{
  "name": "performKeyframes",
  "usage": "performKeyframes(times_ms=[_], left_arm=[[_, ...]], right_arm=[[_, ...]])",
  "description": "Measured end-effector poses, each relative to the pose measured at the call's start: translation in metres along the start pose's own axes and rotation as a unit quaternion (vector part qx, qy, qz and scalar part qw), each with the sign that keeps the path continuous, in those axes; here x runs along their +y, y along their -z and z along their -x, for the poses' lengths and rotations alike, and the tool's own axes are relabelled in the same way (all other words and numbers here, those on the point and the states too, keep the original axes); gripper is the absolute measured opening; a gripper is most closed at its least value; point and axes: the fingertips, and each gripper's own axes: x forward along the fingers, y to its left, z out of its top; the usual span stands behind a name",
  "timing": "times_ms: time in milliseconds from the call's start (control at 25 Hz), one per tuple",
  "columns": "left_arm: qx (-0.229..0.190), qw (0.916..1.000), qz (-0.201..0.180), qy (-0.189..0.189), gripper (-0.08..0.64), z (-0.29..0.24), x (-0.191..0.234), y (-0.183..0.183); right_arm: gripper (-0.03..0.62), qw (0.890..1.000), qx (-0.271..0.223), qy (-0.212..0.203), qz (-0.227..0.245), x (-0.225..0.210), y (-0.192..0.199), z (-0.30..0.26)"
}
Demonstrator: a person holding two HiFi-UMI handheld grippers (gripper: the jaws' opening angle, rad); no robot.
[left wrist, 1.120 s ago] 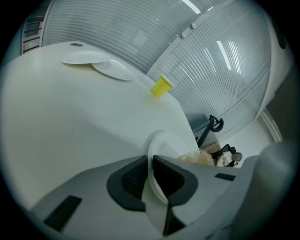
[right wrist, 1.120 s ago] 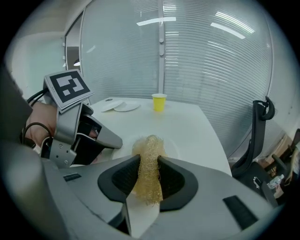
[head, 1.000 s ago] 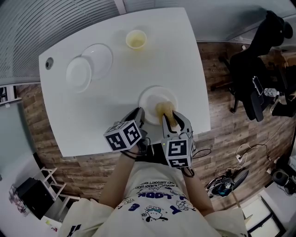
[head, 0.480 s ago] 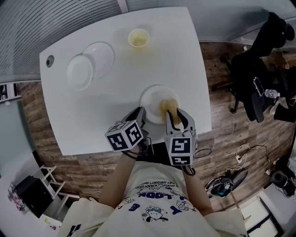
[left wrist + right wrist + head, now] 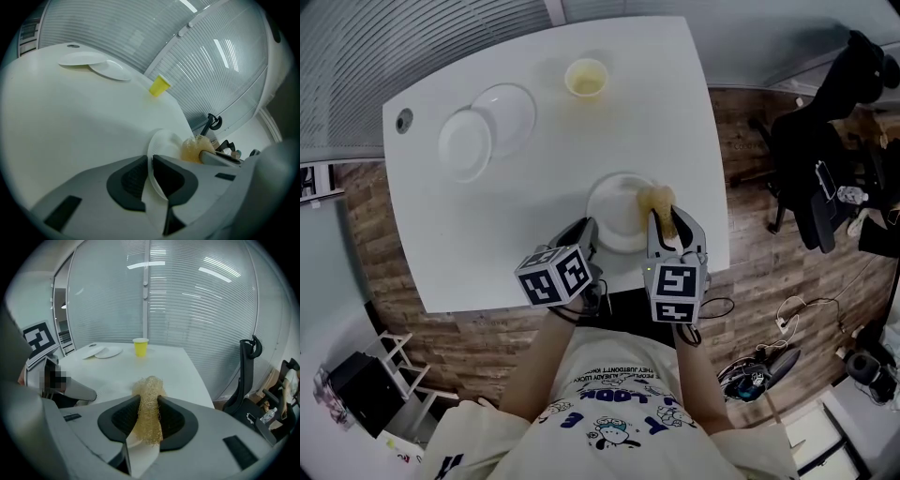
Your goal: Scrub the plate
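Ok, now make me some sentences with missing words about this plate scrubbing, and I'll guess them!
1. The right gripper squeezes the scrubber, while the left gripper pinches the rim of a ____.
2. The cup at the far side of the table is coloured ____.
3. Near that cup lie ____ more plates, overlapping.

Missing words: plate; yellow; two.

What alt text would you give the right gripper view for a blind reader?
The right gripper pinches a straw-coloured mesh scrubber between its grey jaws, over a white table. Farther back on the table stand a yellow cup and two white plates; a black chair is at right, with blinds behind.
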Motion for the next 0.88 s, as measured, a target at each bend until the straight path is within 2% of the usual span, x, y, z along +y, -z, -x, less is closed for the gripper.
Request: performKeyframes(times_ms=[320, 880], left_arm=[[0.001, 1.0, 0.001, 0.0, 0.06, -0.001, 0.0, 0.001], [0.0, 1.0, 0.005, 0.002, 0.061, -0.001, -0.001, 0.001]], right_arm=[[0.107, 1.0, -0.004, 0.002, 0.003, -0.008, -0.008, -0.01], [0.106, 1.0, -0.012, -0.017, 0.013, 0.012, -0.024, -0.029]])
